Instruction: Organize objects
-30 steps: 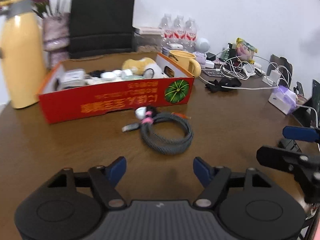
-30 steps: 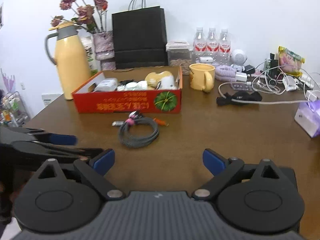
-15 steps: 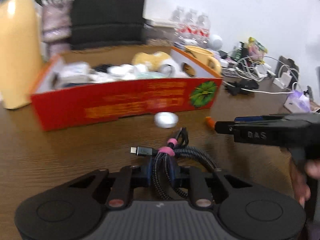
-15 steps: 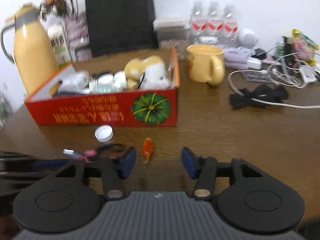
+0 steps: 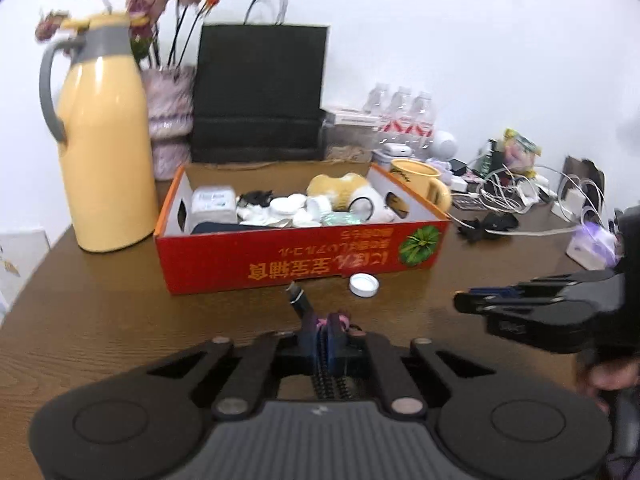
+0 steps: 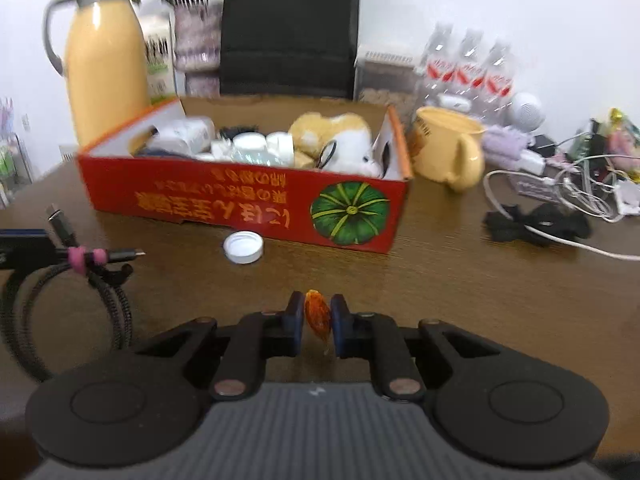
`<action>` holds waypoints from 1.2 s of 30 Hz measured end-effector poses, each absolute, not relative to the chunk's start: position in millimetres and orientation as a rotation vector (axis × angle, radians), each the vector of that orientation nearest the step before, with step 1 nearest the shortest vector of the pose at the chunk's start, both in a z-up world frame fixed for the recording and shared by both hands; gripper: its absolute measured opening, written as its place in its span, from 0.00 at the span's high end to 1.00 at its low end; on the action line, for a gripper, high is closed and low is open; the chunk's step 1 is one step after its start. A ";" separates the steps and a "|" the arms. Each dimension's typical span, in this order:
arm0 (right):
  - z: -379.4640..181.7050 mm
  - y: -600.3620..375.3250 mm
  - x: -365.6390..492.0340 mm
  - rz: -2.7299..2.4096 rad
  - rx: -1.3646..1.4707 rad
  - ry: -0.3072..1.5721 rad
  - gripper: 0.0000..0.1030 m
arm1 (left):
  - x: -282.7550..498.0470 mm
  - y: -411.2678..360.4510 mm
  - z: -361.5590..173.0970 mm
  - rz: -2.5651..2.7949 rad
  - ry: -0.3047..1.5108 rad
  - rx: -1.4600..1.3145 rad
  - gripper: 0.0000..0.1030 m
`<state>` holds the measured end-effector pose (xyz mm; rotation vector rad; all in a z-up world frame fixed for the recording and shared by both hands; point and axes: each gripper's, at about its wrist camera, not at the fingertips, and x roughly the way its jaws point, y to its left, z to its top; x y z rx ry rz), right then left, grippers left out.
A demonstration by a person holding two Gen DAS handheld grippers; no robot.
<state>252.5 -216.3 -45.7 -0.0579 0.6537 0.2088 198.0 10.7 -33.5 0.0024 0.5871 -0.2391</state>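
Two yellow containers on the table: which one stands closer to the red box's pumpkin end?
The yellow mug, standing right beside the red box at the pumpkin-picture end. The tall yellow thermos jug, with its grey handle, stands behind the opposite end.

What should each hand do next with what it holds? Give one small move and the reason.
Probably carry both forward over the red box and release there. The left gripper is shut on the coiled cable, the right gripper is shut on the small orange candy, and the open box just ahead already holds the other loose items.
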 end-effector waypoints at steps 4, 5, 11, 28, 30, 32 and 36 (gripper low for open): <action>-27.9 -221.7 194.7 0.239 -0.045 0.621 0.85 | 168.9 7.5 -32.4 -0.251 0.597 0.002 0.97; -24.2 -222.8 183.2 0.247 -0.041 0.614 0.85 | 161.6 8.8 -31.5 -0.250 0.602 -0.013 0.97; -5.8 -227.0 141.7 0.283 -0.020 0.570 0.85 | 131.4 6.8 -12.1 -0.254 0.544 -0.038 0.97; 33.5 -212.6 350.7 0.361 0.082 0.569 0.85 | 333.4 -2.8 58.1 -0.250 0.395 -0.027 1.00; 20.7 -204.8 394.5 0.353 0.111 0.622 0.85 | 374.6 -5.2 46.2 -0.213 0.428 -0.034 1.00; 1.0 -196.3 431.5 0.314 0.110 0.691 0.85 | 410.2 -6.0 24.6 -0.195 0.490 -0.002 0.97; -28.5 -194.9 460.8 0.288 0.184 0.762 0.73 | 411.2 13.1 -0.2 -0.266 0.587 0.004 0.71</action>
